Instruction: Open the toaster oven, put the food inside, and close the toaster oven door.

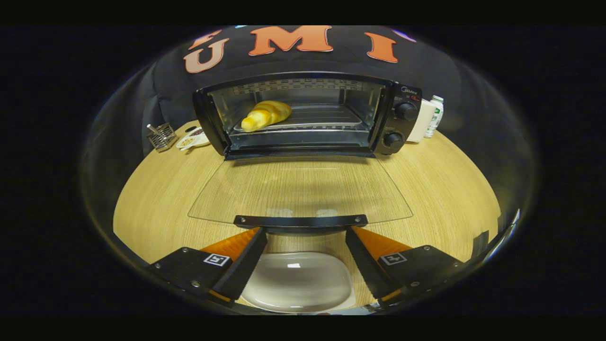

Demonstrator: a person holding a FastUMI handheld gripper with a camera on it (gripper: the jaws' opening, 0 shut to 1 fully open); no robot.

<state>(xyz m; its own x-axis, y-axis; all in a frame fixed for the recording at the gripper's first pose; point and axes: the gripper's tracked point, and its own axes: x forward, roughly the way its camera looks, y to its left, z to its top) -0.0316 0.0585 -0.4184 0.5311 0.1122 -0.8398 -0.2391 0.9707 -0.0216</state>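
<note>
Wooden tabletop (156, 199) is filling the booth floor of my view, with the toaster oven (303, 116) sitting at its far side against the dark cloth wall. I am looking straight into its cavity: the glass door (303, 189) is lying fully down toward me, flat over the wood, and its dark handle (300, 221) is sitting just ahead of my fingers. The gripper (305, 234) is standing wide open and holding nothing, one finger to each side of the handle's middle, with a pale empty plate (298, 282) lying beneath and between them.

Judging by that, I am working the closing step. To do it well I am planning to get under the handle bar, lift along the door's arc rather than pushing straight forward, and keep central so the glass swings evenly.

Food is already in: a golden bread roll (266, 115), glossy and paler at its near end, is lying slanted on the left part of the wire rack (326, 118), clear of the door's swing.
</note>
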